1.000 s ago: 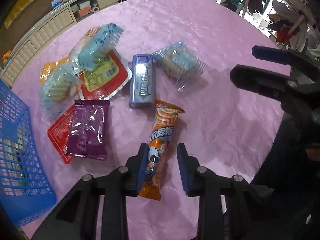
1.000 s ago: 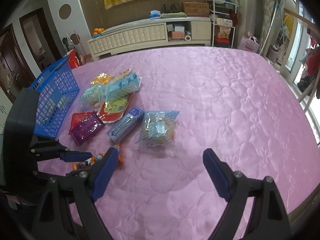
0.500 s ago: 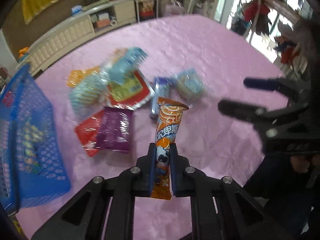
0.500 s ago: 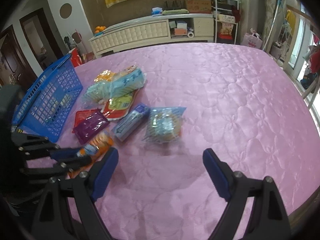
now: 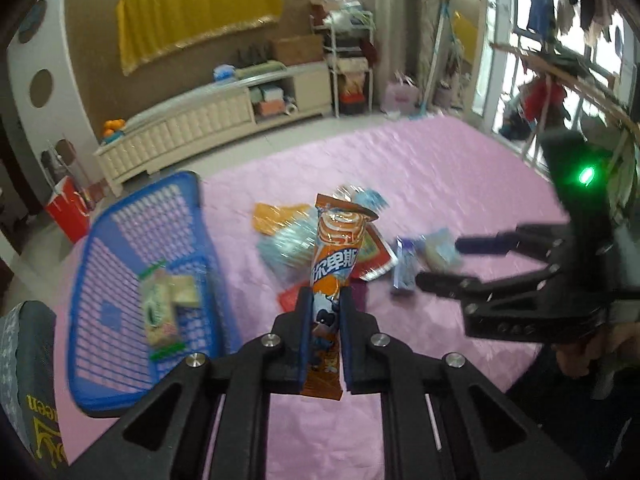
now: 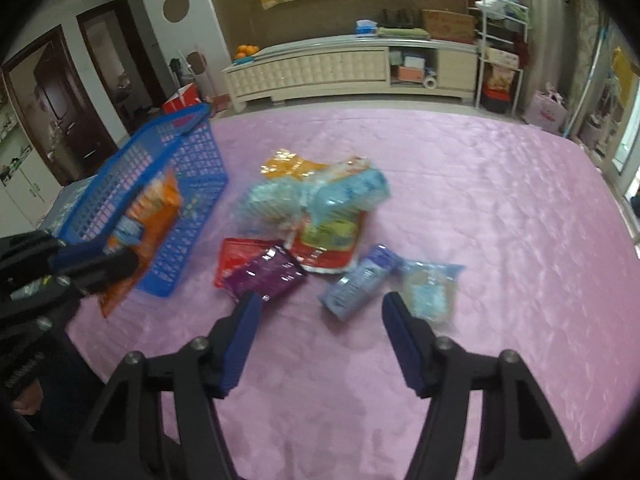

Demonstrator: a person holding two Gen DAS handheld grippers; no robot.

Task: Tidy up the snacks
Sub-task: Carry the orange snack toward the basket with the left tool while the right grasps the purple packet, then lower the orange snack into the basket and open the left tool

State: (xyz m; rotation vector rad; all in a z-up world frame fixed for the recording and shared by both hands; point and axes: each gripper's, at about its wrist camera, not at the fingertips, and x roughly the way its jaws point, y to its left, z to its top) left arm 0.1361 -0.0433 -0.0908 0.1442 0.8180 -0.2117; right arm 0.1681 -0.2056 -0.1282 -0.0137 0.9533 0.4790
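Carrying step: my left gripper (image 5: pixel 324 336), jaws clamped on orange snack (image 5: pixel 334 264); right gripper (image 6: pixel 320 340) wide, empty. Next: drop into blue basket (image 5: pixel 208 240) at left edge.

We see soft daylight entering from the tall bright windows (image 5: pixel 600 60) at right, lending sheen to the quilted pink satin tablecloth (image 6: pixel 460 184). Fisheye curvature and black vignetting frame both views; motion blur smears the crinkled plastic snack packets (image 6: pixel 316 204).
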